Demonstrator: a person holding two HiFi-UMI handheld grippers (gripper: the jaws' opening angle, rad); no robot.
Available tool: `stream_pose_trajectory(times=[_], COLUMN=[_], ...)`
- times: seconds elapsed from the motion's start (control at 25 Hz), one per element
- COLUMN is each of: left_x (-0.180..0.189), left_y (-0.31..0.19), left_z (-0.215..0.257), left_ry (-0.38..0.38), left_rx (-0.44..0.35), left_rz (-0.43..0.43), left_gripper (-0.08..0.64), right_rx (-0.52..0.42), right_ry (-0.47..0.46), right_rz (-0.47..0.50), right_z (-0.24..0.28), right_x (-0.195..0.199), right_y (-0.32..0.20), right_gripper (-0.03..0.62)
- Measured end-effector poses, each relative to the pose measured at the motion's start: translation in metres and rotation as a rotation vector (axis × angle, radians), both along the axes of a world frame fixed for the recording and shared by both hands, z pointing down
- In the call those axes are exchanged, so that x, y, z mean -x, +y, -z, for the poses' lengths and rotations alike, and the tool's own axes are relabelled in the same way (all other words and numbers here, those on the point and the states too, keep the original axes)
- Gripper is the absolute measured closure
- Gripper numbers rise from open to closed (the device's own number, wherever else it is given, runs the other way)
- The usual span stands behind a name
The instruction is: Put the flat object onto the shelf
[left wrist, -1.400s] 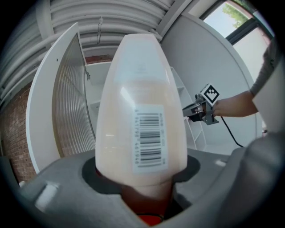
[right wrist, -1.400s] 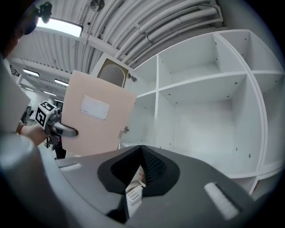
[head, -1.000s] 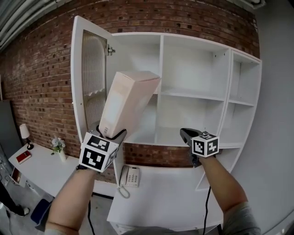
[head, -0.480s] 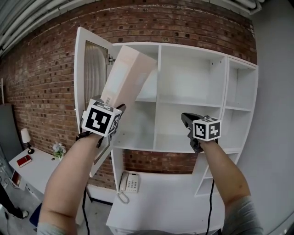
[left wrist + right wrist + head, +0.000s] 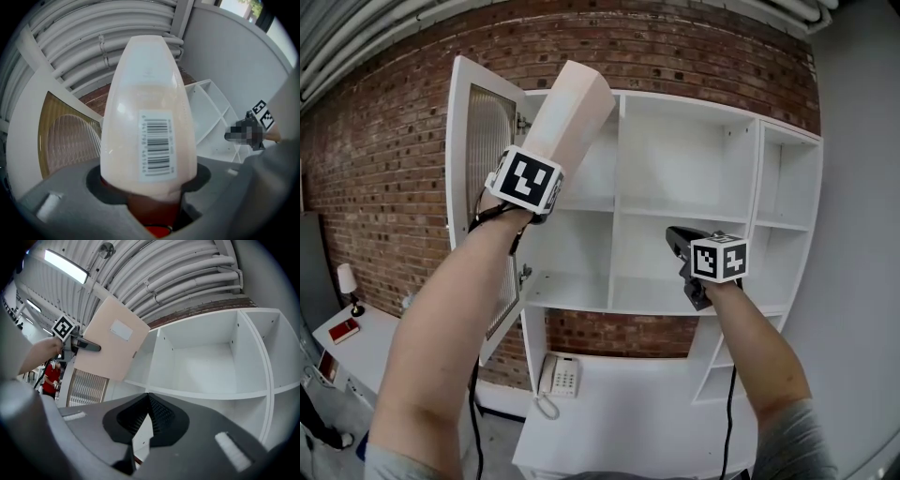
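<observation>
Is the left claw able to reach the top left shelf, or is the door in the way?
Probably yes. The door is swung wide open, off to the side, and the left claw holds the box up at the level of the top left shelf.

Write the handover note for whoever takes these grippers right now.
Left gripper: shut on the flat pink box, held tilted before the top left compartment of the white shelf unit, beside the open door.
Right gripper: shut, empty, level with the middle shelves.
Done: box gripped and up at shelf height.
To do: set it on a shelf, let go.
</observation>
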State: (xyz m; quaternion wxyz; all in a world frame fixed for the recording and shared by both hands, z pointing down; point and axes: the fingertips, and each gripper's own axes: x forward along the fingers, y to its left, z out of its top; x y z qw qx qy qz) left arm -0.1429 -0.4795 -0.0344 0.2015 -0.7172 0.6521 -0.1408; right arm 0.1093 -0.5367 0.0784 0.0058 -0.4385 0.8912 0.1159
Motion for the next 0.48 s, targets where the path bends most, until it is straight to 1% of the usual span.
stream_pose_trajectory(times=[0.16, 0.32, 0.48], left_x=[0.009, 0.010, 0.011], left_y=[-0.010, -0.019, -0.029], left_z=[0.018, 0.028, 0.031], left_ry=[-0.038, -0.057, -0.054], left_rx=[-0.012, -0.016, -0.014], left_rz=[0.076, 0.088, 0.089], left_gripper=[0.273, 0.273, 0.273], right_rx=[0.003, 0.002, 0.007], right_ry=[0.002, 0.006, 0.003], right_rz=[-0.007, -0.023, -0.043], right_z=[-0.003, -0.004, -0.006], right_x=[-0.005, -0.013, -0.025], right_y=[-0.003, -0.005, -0.009], right_gripper=[0.581, 0.583, 0.582])
